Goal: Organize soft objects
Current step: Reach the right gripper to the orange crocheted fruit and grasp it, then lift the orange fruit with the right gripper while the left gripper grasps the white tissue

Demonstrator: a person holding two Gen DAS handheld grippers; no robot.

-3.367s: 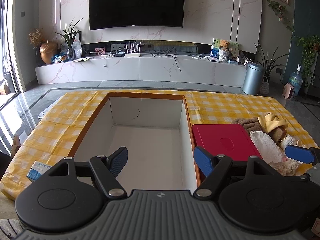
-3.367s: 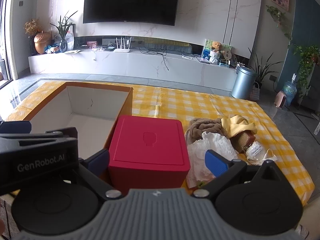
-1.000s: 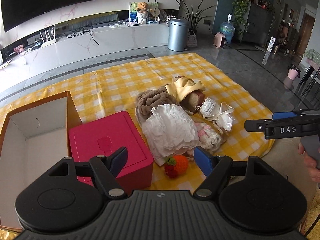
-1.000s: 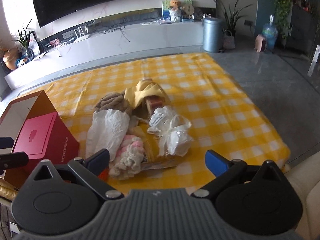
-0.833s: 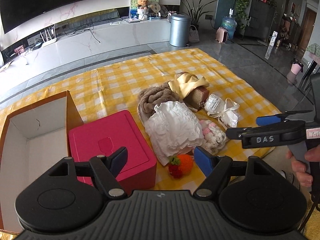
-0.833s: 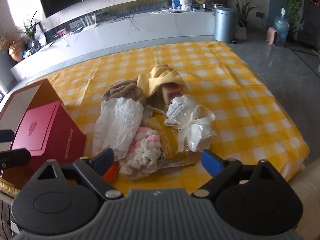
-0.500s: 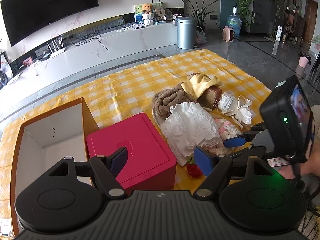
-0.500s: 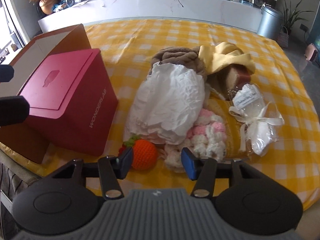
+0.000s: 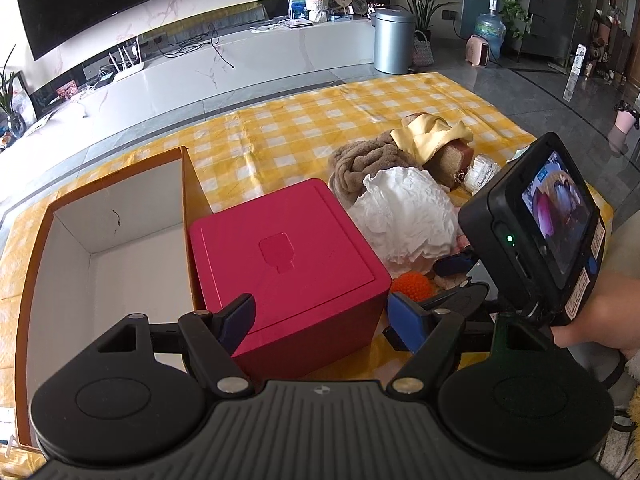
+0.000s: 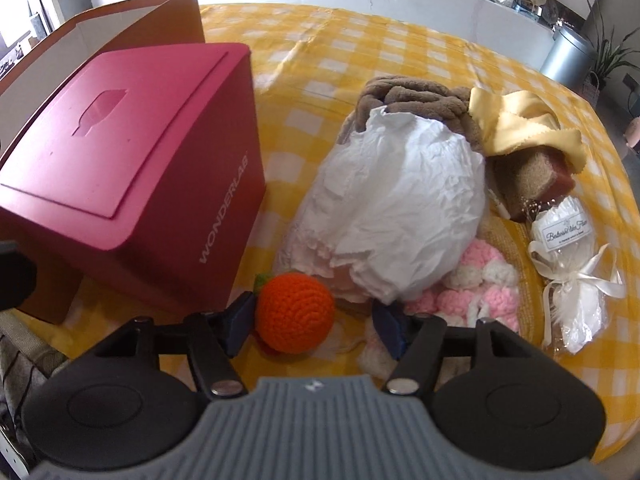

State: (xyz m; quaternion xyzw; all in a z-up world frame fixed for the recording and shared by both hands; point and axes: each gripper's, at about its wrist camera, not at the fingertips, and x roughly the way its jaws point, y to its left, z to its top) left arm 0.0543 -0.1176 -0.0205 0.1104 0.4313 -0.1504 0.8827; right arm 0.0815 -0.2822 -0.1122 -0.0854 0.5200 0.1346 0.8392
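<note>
An orange crocheted ball point(image 10: 295, 311) lies on the yellow checked cloth point(image 10: 360, 40) beside the red box point(image 10: 132, 160). My right gripper point(image 10: 314, 326) is open with its jaws on either side of the ball, the left pad close to it. Behind lie a white crumpled bag point(image 10: 400, 208), a pink and white crocheted piece point(image 10: 472, 284), a brown towel point(image 10: 412, 96) and a yellow cloth point(image 10: 520, 124). My left gripper point(image 9: 324, 320) is open and empty, above the red box point(image 9: 288, 256). The ball point(image 9: 412, 285) and the right gripper's fingers point(image 9: 452, 265) show there too.
An open cardboard box point(image 9: 100, 240) with a white inside stands left of the red box. A brown sponge point(image 10: 528, 188) and a ribboned clear packet point(image 10: 576, 280) lie at the pile's right. The right gripper's camera body point(image 9: 536, 220) fills the right of the left wrist view.
My right gripper has moved down and forward to the orange ball, with its jaws narrowed around it. My left gripper has swung back left toward the red box.
</note>
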